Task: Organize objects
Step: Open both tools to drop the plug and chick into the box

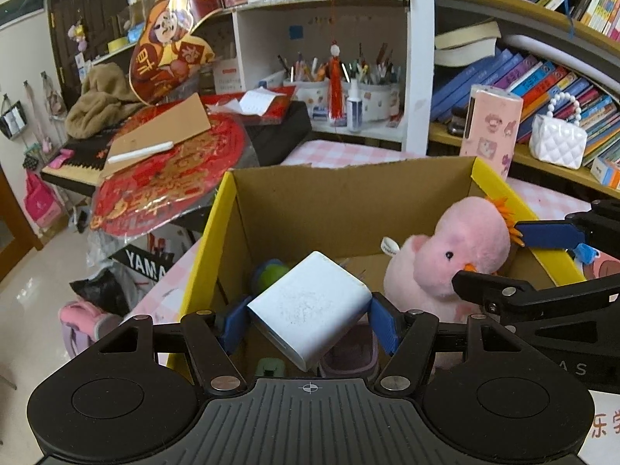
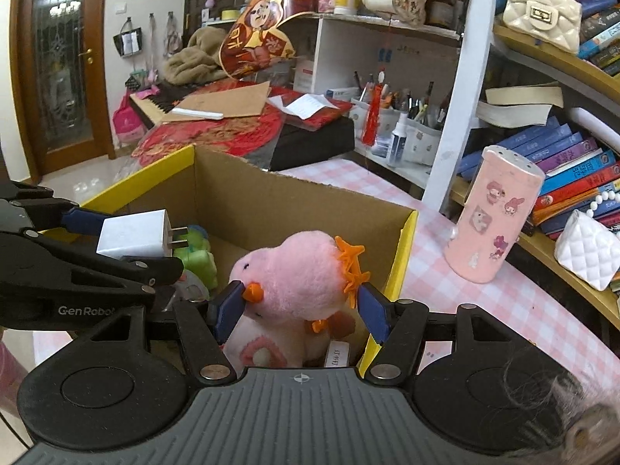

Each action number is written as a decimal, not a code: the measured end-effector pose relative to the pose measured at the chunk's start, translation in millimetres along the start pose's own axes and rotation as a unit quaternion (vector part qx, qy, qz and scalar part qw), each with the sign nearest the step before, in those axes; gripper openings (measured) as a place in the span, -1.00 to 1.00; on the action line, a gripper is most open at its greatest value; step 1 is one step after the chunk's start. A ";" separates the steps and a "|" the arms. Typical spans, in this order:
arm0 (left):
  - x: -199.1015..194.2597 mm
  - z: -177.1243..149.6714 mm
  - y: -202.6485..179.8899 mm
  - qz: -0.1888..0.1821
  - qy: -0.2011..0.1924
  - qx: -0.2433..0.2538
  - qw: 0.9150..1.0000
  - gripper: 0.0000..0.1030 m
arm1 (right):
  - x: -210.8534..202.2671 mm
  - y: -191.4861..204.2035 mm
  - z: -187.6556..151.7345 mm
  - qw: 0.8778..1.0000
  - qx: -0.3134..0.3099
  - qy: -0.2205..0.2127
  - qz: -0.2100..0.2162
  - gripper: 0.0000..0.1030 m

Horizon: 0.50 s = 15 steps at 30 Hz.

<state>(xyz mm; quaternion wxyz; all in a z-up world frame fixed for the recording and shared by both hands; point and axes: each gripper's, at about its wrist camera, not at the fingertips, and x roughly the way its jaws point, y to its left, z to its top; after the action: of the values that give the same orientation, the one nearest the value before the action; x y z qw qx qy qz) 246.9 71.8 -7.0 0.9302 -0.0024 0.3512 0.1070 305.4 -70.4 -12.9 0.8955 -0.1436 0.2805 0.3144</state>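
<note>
Keyboard (image 1: 81, 162) under red decorations (image 1: 170, 182) behind cardboard box (image 1: 348, 197), pink canister (image 2: 492, 217) beside.

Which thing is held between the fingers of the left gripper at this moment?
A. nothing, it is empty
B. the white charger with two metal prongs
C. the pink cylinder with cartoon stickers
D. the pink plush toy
B: the left gripper has its blue pads pressed on both sides of the white charger above the cardboard box, while the pink plush toy sits in the right gripper.
</note>
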 end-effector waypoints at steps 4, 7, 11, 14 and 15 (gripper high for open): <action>1.5 -2.2 0.3 0.004 0.002 0.002 1.000 0.31 | 1.8 2.3 -1.1 1.000 -0.013 -0.001 -0.002 0.19; -0.4 -1.5 2.3 0.008 -0.006 -0.001 1.000 0.35 | 2.5 3.0 -1.3 1.000 -0.013 0.000 -0.001 0.21; -7.3 1.8 5.4 0.011 -0.021 -0.004 1.000 0.48 | 0.8 2.4 -0.7 1.000 -0.007 -0.005 -0.007 0.29; -16.2 4.0 9.2 0.013 -0.035 -0.012 0.999 0.57 | -5.7 -1.3 1.3 1.000 0.016 -0.016 -0.005 0.39; -19.3 4.6 11.4 0.009 -0.040 -0.016 0.999 0.58 | -9.2 -1.9 1.8 0.999 0.023 -0.022 -0.006 0.45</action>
<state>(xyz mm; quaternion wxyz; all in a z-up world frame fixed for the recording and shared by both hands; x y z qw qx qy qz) 233.6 79.6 10.0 0.9423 -0.0097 0.3120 0.1214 301.4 -75.5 -5.9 0.9062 -0.1183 0.2673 0.3055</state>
